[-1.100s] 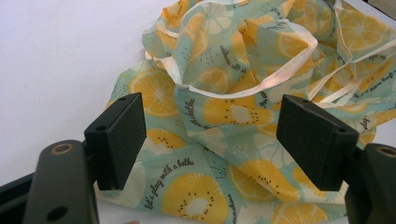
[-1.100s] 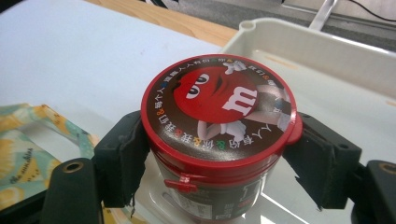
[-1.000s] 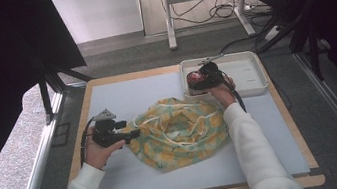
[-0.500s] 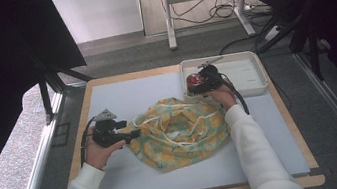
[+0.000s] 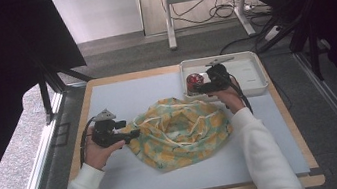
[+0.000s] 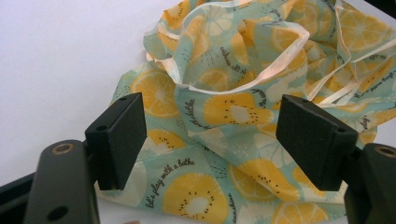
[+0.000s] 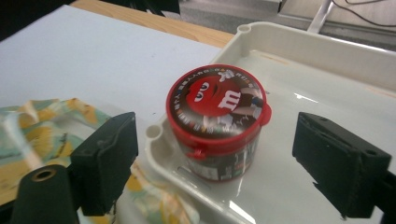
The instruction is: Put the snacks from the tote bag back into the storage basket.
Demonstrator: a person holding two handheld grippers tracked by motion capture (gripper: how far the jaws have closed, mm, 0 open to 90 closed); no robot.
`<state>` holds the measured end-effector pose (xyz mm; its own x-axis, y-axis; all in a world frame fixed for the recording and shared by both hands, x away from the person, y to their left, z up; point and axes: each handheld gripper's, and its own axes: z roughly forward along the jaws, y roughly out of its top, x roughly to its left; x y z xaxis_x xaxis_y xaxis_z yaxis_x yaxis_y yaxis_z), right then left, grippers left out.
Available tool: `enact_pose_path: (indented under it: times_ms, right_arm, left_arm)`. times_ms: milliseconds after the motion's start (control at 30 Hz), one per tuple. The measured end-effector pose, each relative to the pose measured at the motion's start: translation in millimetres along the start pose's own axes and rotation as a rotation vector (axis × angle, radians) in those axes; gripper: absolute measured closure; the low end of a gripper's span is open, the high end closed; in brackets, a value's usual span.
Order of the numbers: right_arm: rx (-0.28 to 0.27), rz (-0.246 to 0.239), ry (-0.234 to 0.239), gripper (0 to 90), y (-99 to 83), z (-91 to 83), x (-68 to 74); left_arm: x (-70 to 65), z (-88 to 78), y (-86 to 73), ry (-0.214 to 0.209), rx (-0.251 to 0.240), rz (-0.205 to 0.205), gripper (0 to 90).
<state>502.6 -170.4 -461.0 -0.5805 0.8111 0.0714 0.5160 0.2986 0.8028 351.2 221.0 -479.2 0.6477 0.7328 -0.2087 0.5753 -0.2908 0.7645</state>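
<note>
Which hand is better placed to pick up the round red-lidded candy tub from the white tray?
Right. The right gripper stands open, jaws either side of the red-lidded candy tub in the white plastic tray; the left gripper faces the lemon-print cloth bag.

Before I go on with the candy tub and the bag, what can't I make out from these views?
- Candy tub: its base and far side, right gripper view; its own body hides them.
- Fabric bag: its inside, high view; folds cover it.
- Bag's right part, left gripper view: cut off by the frame edge.
- Tray: its near wall, high view; the right gripper and hand cover it.
- Tub label print: blurred, too small.
</note>
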Motion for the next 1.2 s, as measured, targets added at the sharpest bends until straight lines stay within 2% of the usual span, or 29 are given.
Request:
enact_pose_path:
  times_ms: [233, 333, 533, 700, 867, 1000, 1100, 1200]
  right_arm:
    - [-0.046, -0.023, 0.036, 23.1, -12.4, -32.9, 5.9]
    - [-0.049, -0.04, 0.061, 23.6, -18.4, -48.9, 11.3]
    - [-0.061, -0.081, 0.082, 24.0, -30.1, -77.2, 25.5]
    - [-0.071, -0.079, 0.097, 24.0, -47.7, -98.5, 33.6]
    - [-0.056, -0.069, 0.099, 24.0, -77.5, -111.1, 34.6]
    - [-0.039, -0.053, 0.084, 24.0, -101.0, -117.2, 30.1]
    - [-0.035, -0.043, 0.08, 24.0, -110.0, -118.7, 25.7]
    - [-0.048, -0.036, 0.079, 23.9, -110.7, -119.2, 22.1]
  left_arm:
    - [-0.8, 0.9, 1.0, -0.002, -0.001, 0.003, 25.0]
    - [-1.6, 1.2, 0.6, -0.004, 0.002, 0.005, 25.0]
    - [-4.0, -0.7, 1.2, -0.006, -0.006, 0.009, 25.0]
    - [-4.7, -0.7, 1.4, -0.006, -0.005, 0.011, 24.9]
    - [-4.7, -0.8, 1.1, -0.006, -0.005, 0.011, 24.9]
    - [-4.3, -1.0, 1.0, -0.004, -0.004, 0.013, 24.9]
    - [-3.8, -1.0, 0.9, -0.002, -0.002, 0.013, 24.9]
    - [-3.2, -0.8, 0.5, 0.001, -0.001, 0.01, 24.9]
